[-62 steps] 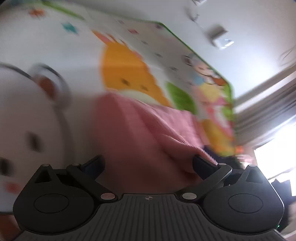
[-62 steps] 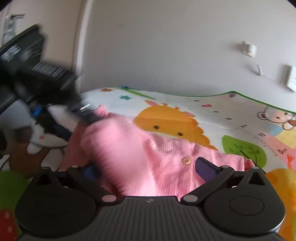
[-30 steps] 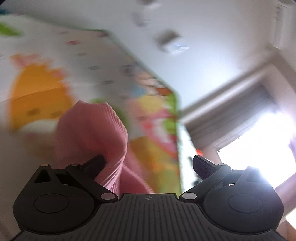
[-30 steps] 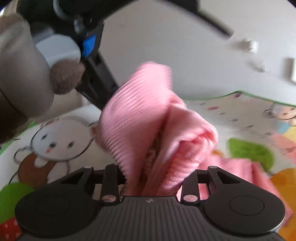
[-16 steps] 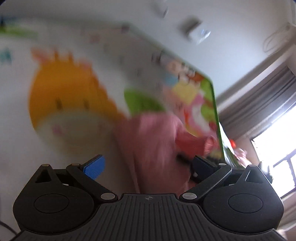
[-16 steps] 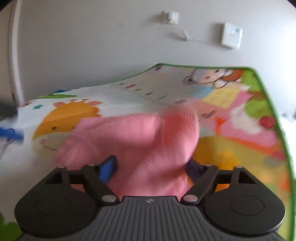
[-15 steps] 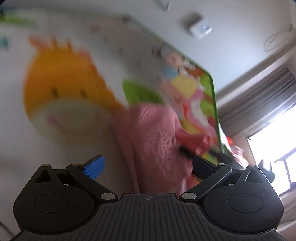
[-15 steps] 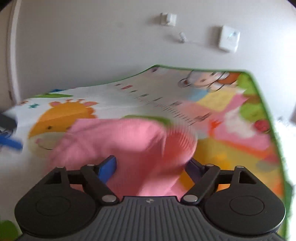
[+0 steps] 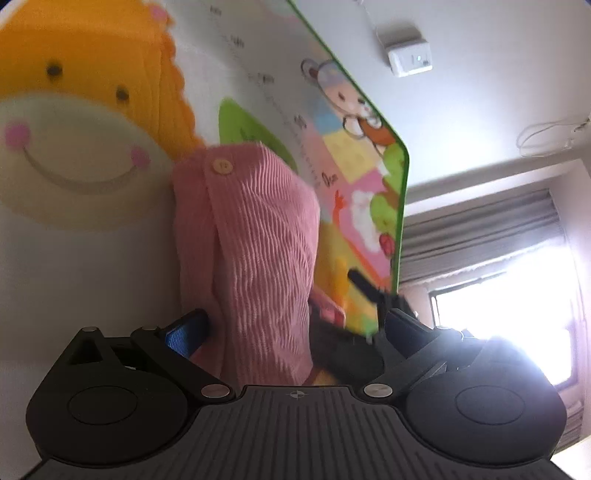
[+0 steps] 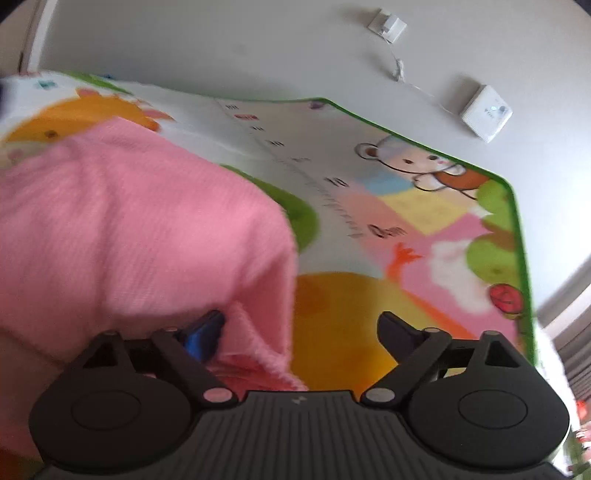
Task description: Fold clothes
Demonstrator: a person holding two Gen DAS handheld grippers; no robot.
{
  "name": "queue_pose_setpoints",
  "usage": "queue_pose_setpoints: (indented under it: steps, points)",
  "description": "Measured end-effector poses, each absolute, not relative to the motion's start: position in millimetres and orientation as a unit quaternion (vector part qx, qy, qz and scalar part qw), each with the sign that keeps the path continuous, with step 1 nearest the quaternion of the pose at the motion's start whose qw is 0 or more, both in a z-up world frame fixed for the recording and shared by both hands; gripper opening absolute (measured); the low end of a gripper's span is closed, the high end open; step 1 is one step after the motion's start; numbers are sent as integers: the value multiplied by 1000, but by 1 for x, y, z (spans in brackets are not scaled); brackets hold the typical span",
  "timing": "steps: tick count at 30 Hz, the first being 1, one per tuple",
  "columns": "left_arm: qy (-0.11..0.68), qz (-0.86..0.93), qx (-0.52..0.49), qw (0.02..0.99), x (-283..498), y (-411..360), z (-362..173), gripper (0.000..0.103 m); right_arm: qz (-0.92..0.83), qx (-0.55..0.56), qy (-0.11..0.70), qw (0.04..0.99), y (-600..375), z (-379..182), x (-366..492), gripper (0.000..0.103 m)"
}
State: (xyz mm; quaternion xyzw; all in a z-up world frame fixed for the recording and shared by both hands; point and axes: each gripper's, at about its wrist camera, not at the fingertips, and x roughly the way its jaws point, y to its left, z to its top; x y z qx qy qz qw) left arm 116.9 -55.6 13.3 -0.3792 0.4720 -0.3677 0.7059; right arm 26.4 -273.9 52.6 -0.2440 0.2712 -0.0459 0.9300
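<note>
A pink ribbed garment [image 9: 251,251] with a pale button [image 9: 221,165] lies folded in a narrow stack on the cartoon play mat [image 9: 74,122]. My left gripper [image 9: 295,328] is open just over its near end, and the cloth rests against the blue left pad [image 9: 188,332] without being pinched. In the right wrist view the same garment [image 10: 140,229] fills the left half. My right gripper [image 10: 299,328] is open, and the cloth's fuzzy edge lies just inside its blue left pad [image 10: 205,332]. The right gripper's dark tip [image 9: 369,290] shows beyond the garment in the left wrist view.
The mat's green border [image 10: 517,229] runs close to a white wall. A white box [image 10: 487,112] with a cable and a wall socket [image 10: 388,22] are mounted on that wall. A grey curtain [image 9: 480,236] and a bright window [image 9: 517,302] lie to the right.
My right gripper was shut on the lifted pink cloth a second ago and is now open, with the garment laid down on the mat. My left gripper has come closer to the folded stack.
</note>
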Motion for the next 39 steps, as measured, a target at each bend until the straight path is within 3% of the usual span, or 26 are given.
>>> queue_pose_setpoints:
  steps: [7,12,18,27,34,39]
  points:
    - [387,-338,-361,778,124,-3,65,103,3,-293,266,918,-230,30,32,92]
    - [288,-252,-164,909,72,-3,81,103,-5,-277,224,934,-233,37,6,103]
    - [270,-249,-95,925,33,-33,34,103,-6,-243,181,953,-249,33,-46,103]
    - [317,-271,-120,901,42,-32,14,103,-161,-363,104,912,-280,31,-74,103]
    - [322,-270,-119,900,45,-32,12,103,-172,-207,206,941,-349,40,-40,103]
    - [323,-268,-128,898,48,-29,11,103,-184,-200,218,937,-362,25,-31,103]
